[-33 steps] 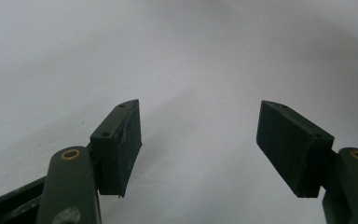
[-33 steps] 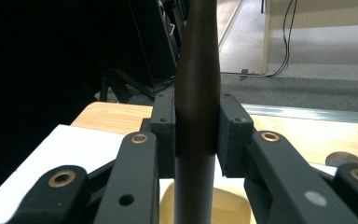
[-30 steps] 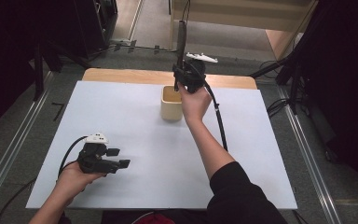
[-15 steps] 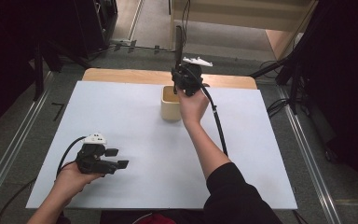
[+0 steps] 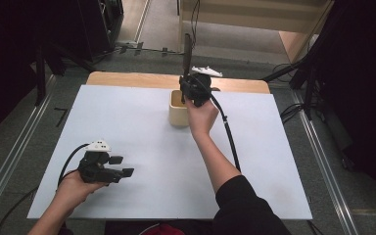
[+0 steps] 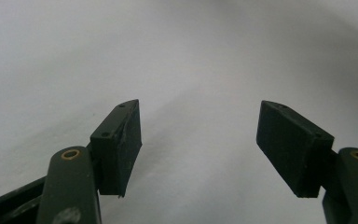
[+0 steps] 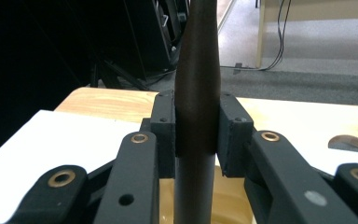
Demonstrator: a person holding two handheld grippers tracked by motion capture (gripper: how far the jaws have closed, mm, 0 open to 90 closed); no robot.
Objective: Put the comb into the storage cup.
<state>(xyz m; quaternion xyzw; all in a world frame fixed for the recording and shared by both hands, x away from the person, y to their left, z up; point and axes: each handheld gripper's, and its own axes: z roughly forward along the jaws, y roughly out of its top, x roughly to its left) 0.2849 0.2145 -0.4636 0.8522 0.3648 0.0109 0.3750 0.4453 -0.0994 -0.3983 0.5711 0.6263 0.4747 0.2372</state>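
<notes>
A white sheet (image 5: pixel 142 132) covers a wooden table (image 5: pixel 127 78) on a grey floor, dark equipment along the upper left of the high view. A cream cylindrical cup (image 5: pixel 178 115) stands upper centre. Directly above it, the right gripper (image 5: pixel 188 87) is clamped on a dark, slender upright utensil handle (image 7: pixel 196 79), whose lower end reaches into the cup. At lower left, the left gripper (image 5: pixel 121 166) rests low over bare sheet, jaws spread apart, holding nothing.
</notes>
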